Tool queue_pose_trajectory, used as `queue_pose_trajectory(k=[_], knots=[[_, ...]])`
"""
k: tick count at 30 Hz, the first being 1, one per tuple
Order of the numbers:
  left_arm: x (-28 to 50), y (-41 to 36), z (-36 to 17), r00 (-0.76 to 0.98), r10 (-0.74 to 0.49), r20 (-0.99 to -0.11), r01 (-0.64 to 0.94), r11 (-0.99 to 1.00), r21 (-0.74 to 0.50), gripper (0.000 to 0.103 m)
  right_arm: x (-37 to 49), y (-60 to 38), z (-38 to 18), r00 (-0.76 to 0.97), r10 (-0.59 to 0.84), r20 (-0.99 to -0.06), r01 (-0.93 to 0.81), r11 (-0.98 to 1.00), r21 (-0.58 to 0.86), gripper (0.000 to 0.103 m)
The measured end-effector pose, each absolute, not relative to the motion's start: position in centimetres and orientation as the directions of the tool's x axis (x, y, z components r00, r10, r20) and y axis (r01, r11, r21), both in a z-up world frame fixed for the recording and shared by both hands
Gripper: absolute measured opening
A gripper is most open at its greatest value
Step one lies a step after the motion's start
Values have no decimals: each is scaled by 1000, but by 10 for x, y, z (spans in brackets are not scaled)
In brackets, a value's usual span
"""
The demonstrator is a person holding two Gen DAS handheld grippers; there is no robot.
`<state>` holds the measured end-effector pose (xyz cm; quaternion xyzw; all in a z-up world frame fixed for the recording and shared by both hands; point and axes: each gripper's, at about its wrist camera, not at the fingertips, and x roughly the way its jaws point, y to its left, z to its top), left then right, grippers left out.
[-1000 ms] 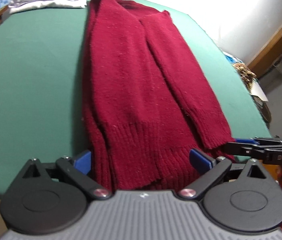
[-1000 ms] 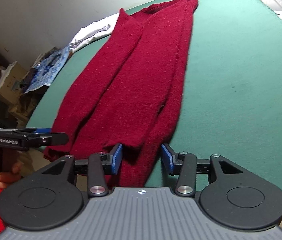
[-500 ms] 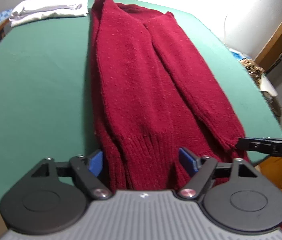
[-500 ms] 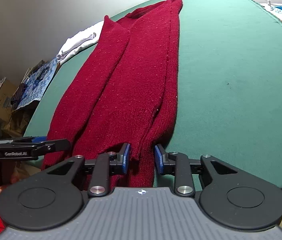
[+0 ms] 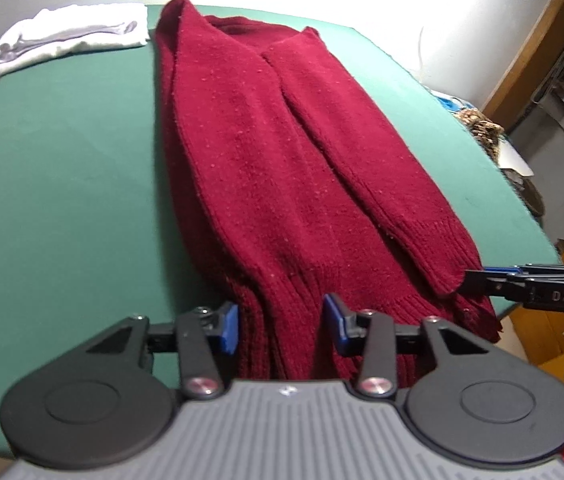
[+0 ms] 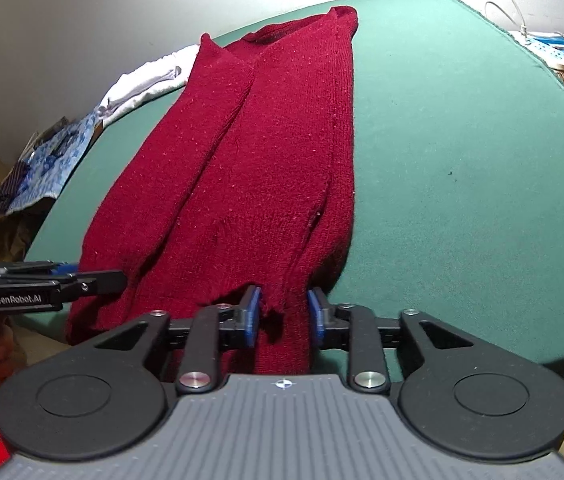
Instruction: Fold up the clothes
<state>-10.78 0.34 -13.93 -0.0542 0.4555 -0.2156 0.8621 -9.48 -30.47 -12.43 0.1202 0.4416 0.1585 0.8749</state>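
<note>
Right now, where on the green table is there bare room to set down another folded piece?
Bare cloth of the table runs wide from the red sweater to the far edge. A second patch lies between the sweater's other side and the white folded cloth. The near edge is crowded: both grippers work at the sweater's hem.

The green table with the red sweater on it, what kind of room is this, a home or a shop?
Probably a lived-in home room or storage corner. A green table holds a red sweater and folded white clothes, while cardboard and blue patterned cloth pile up beside it against a plain wall.
</note>
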Motion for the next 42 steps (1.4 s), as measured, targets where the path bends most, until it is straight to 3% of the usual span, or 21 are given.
queue_pose_trajectory(k=[3,9,16,26,32,35,40,42], knots=[[-104,10,-141,479,-455,-750,336,885,-322,29,-96,-299,-126,576,351,-738,-149,933,328,19],[-103,14,-138,470,-482,-739,357,870,-341,20,-99,-304,-125,587,365,-722,-66,911,407,13],[-90,28,-118,458,-526,-717,310,850,-426,19,-87,-320,-110,580,470,-666,-56,838,543,13],[-46,24,-72,540,-480,-692,183,869,-459,19,-13,-353,-83,544,631,-553,-122,711,692,13],[10,10,-71,552,-401,-731,103,903,-418,20,46,-359,-99,512,672,-535,-116,671,732,13],[36,7,-84,536,-377,-755,66,910,-408,28,71,-356,-109,496,679,-541,-106,666,738,16],[81,24,-110,455,-466,-759,13,856,-518,35,87,-352,-115,537,626,-566,-82,706,704,27],[89,36,-108,460,-498,-735,-15,824,-567,38,80,-354,-106,605,583,-543,-83,724,685,39]])
